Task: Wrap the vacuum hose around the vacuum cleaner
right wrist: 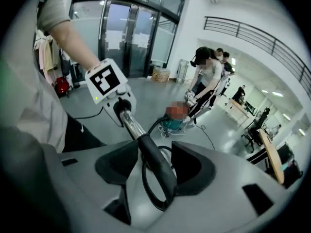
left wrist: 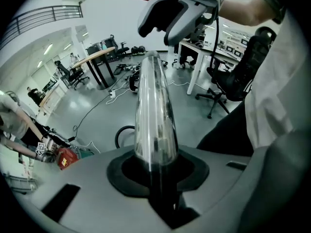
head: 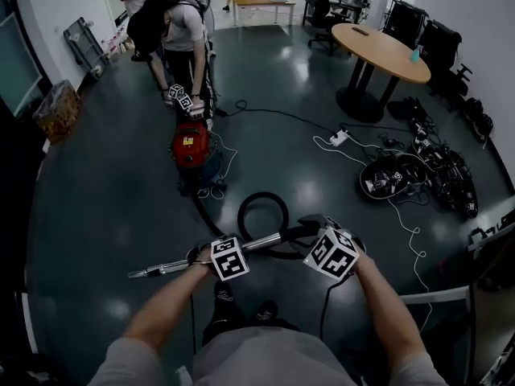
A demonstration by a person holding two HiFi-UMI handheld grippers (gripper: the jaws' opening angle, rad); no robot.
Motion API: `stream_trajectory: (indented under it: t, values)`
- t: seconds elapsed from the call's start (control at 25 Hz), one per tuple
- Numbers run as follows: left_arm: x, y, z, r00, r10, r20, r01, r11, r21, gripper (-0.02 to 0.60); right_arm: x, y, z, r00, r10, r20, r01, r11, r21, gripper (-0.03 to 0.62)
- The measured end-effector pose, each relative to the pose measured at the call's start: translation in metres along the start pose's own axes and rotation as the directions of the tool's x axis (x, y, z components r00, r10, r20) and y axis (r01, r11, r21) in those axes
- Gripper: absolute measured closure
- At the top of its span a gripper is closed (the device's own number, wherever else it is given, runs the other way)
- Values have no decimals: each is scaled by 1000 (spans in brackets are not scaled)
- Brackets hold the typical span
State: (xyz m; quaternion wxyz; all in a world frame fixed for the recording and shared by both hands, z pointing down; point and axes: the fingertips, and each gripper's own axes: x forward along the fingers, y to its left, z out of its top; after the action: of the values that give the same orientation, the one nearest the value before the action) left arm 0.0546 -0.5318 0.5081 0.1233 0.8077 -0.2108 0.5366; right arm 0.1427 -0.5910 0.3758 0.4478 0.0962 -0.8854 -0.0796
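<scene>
The red vacuum cleaner stands on the dark floor ahead, and its black hose lies in a loop between it and me. The hose ends in a black handle joined to a chrome wand. My left gripper is shut on the wand, which runs straight out between its jaws. My right gripper is at the black handle; its jaws stand apart with the handle lying between them, and a gap shows on the left side. The vacuum cleaner also appears small in the left gripper view.
Another person bends over the vacuum cleaner with marker-cube grippers. A round wooden table stands at the back right. A power strip, white cables and a heap of black gear lie on the floor to the right.
</scene>
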Motion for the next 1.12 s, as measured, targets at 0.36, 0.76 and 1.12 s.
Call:
stream_trajectory:
  t: [0.36, 0.76, 1.12]
  values:
    - [8, 37, -3, 997, -10, 79, 19, 994, -112, 479, -1, 16, 41, 980, 18, 199, -62, 974, 217, 398]
    - [47, 94, 6, 980, -13, 200, 75, 949, -305, 479, 90, 51, 18, 961, 119, 250, -241, 806, 541, 398]
    - [144, 139, 21, 946, -2, 324, 142, 902, -408, 479, 212, 86, -53, 956, 124, 267, -287, 607, 741, 398]
